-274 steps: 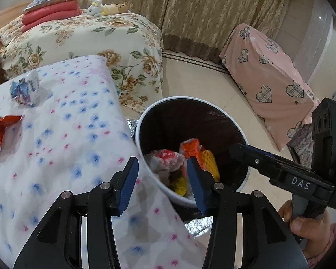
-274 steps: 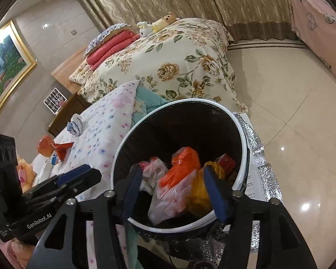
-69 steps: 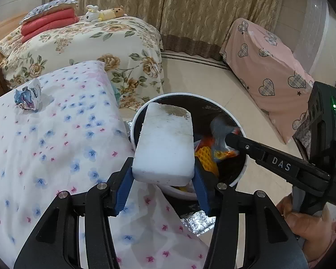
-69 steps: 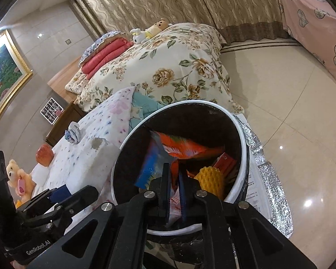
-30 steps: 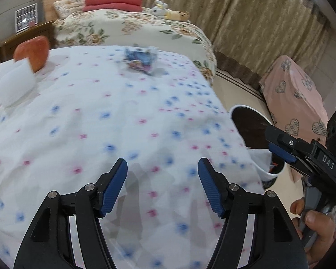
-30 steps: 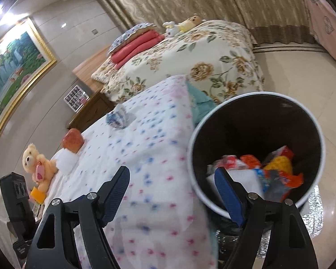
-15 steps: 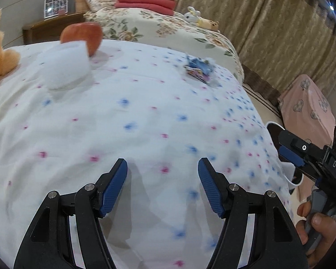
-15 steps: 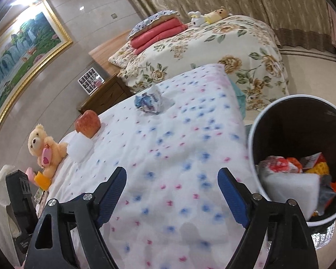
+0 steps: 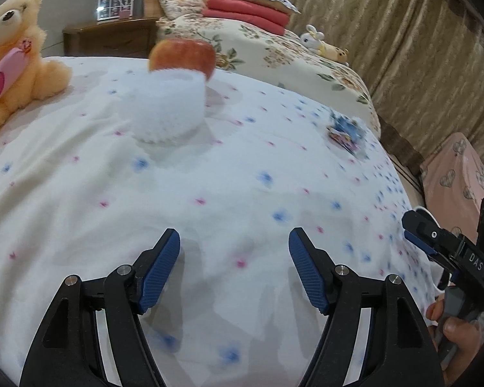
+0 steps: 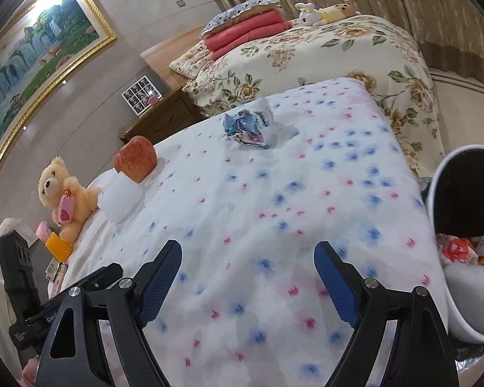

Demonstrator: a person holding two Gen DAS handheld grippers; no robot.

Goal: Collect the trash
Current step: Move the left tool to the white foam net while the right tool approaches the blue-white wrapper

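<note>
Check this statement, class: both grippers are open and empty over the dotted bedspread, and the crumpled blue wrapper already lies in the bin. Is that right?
Not quite. The crumpled blue wrapper lies on the dotted bedspread, not in the bin; the right wrist view shows it. The left gripper and right gripper are indeed open and empty.

Home bedrm (floral bed (image 10: 322, 51))

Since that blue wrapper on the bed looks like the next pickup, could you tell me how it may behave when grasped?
The blue wrapper is crumpled, thin and shiny, so it will probably collapse between the fingers and weigh very little. Its glossy film may slip. It lies on a soft quilt, so pressing down could sink it into the fabric.
</note>
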